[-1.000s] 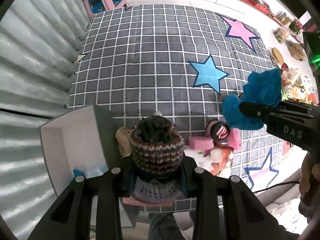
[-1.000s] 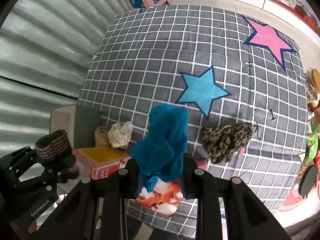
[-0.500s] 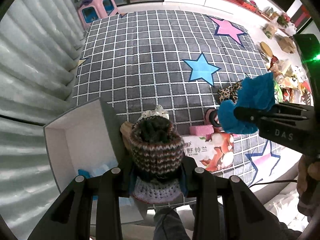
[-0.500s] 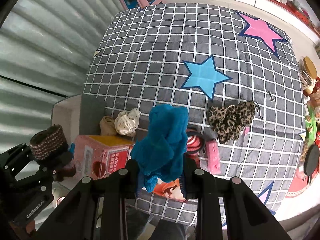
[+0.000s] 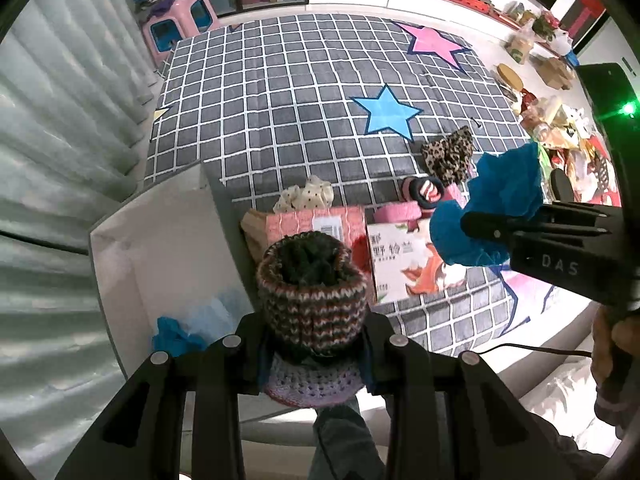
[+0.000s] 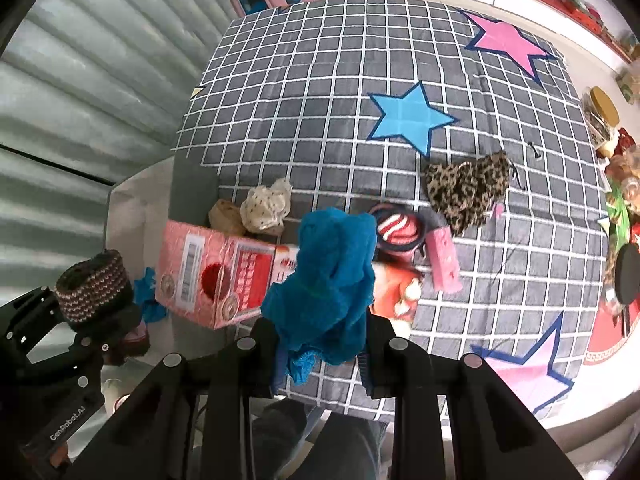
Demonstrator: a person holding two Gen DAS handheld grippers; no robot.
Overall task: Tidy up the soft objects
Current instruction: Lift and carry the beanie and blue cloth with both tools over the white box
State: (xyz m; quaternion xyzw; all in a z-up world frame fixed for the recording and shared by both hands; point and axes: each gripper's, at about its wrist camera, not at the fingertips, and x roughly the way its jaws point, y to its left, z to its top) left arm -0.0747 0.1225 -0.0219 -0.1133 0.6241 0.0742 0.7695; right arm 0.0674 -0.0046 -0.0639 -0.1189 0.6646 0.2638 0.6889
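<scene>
Carrying both soft items over the grid rug [image 5: 280, 128], the step needed each lowered inside the white box [image 5: 120, 248] at 9 o'clock before release. Left gripper [image 5: 312, 336] pinched the striped knit hat [image 5: 312, 284]; right gripper [image 6: 320, 344] clamped the blue fuzzy cloth [image 6: 328, 276]. Avoid the pink carton [image 6: 216, 276].

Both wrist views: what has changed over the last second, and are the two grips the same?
Both hands drew back along the grid-patterned grey mat: the pink cardboard box, the printed white box and the leopard-print fabric have come into the left view. Unchanged: the left gripper stays shut on the striped knitted hat, the right gripper on the fuzzy blue cloth. Nothing on the mat moved.
</scene>
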